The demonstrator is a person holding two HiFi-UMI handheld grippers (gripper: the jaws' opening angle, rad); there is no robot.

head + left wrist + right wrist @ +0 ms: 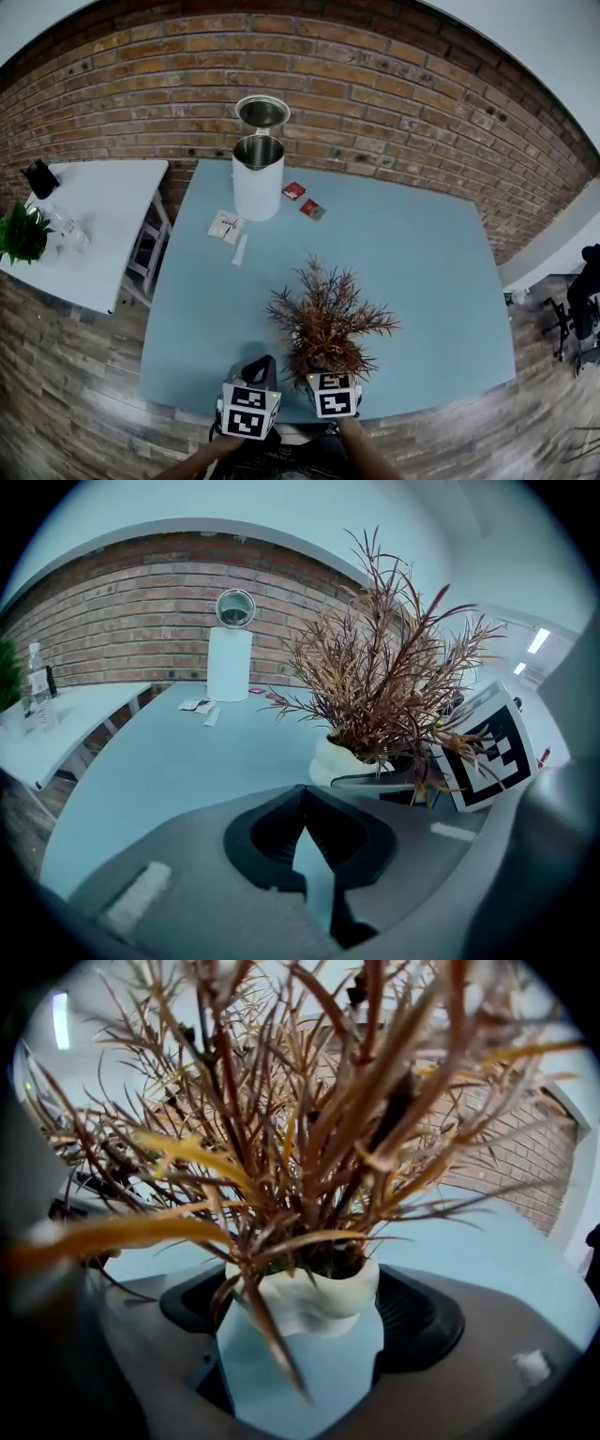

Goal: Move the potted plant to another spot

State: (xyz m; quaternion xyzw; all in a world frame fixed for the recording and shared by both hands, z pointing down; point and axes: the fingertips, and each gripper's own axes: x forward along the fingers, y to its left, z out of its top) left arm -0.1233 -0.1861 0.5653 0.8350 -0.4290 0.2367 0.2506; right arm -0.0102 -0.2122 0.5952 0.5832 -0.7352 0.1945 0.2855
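Both hand-held grippers sit at the near edge of the big light-blue table (422, 281). The left gripper (305, 789) has its jaws together with nothing in them. The right gripper (300, 1321) has its jaws pressed on the two sides of the small white pot (305, 1293).

Lots of bare blue top lies to the right of the plant and behind it. A tall white can with its round lid up (258, 178), two small red packets (312, 209) and some white paper packets (225, 225) stay far back, well apart from the plant.

The potted plant (326, 323) has thin, spiky, red-brown and orange leaves that spread wide. It stands upright just inside the near edge, straight in front of the right gripper and just beside the left one.
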